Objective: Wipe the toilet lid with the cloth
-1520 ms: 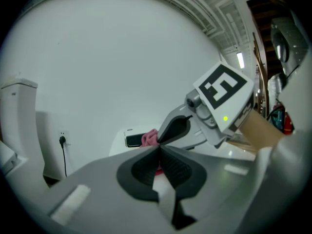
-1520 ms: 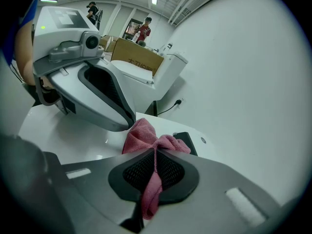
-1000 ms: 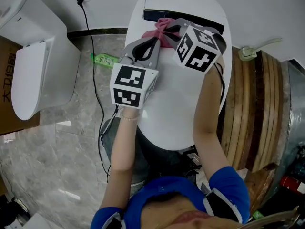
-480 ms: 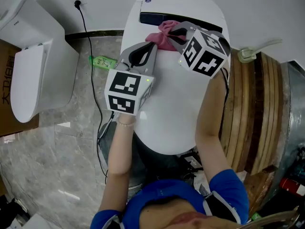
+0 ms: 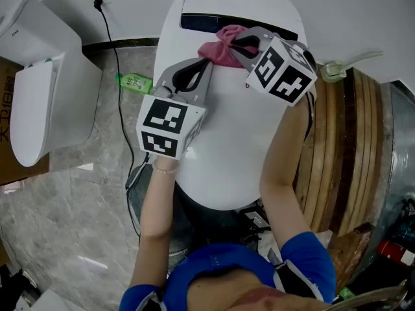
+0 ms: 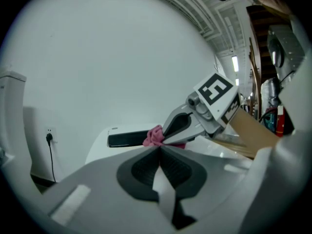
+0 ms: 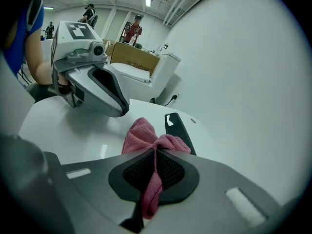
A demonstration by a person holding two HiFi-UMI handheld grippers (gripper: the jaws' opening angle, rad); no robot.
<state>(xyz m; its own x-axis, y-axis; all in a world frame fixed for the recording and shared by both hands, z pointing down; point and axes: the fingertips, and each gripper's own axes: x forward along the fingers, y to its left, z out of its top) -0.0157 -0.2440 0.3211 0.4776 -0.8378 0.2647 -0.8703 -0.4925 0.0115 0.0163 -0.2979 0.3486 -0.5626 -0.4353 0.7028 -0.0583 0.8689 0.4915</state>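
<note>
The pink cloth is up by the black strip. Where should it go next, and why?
Probably pull the right gripper toward the person, dragging the pink cloth down the toilet lid. Its fingers pinch the cloth at the lid's far end by the dark panel, and most of the lid lies nearer.

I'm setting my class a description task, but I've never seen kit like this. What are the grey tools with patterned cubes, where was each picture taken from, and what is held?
No robot: a person holds a two-jaw gripper in each hand, and the patterned cubes belong to them. One picture comes from a head camera looking down; the other two from cameras riding on each gripper. Beneath lies a closed white toilet lid. The right gripper is shut on a pink cloth near the lid's back. The left gripper is shut on nothing, its tips beside the cloth.
</note>
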